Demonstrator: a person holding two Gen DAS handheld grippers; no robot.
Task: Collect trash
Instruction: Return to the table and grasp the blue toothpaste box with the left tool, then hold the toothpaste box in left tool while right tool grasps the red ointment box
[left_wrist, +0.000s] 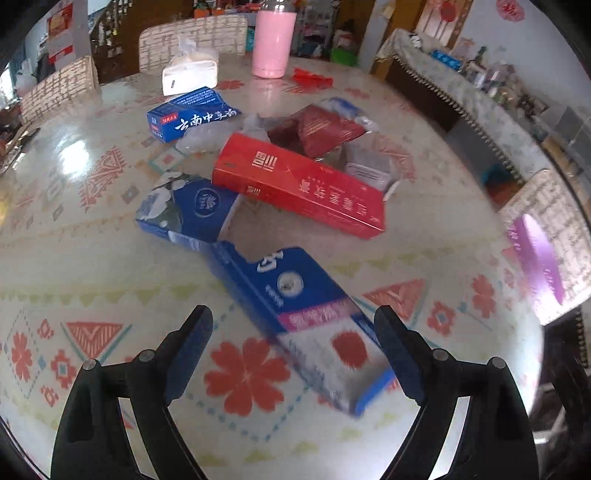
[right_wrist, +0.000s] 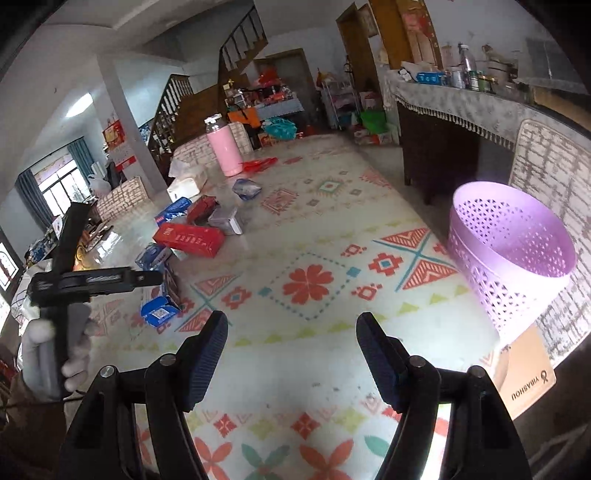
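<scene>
Left gripper (left_wrist: 293, 325): jaws wide apart, nothing clamped; the near blue box (left_wrist: 295, 317) lies flat on the table (left_wrist: 92, 258) between the fingers, pads not pressing it. Right gripper (right_wrist: 291, 332): jaws well apart, empty, over bare patterned cloth.

Trash sits clustered mid-table: red carton (left_wrist: 295, 184) resting on a floral blue box (left_wrist: 184, 210), a dark red pack (left_wrist: 317, 127) and a grey box (left_wrist: 369, 170) behind it, a lettered blue box (left_wrist: 192, 118) farther back. Pink bottle (left_wrist: 273, 40) and tissue box (left_wrist: 190, 72) stand near the far edge.

Purple basket (right_wrist: 513, 254) stands at the table's right edge, well apart from the cluster, open cloth between.
</scene>
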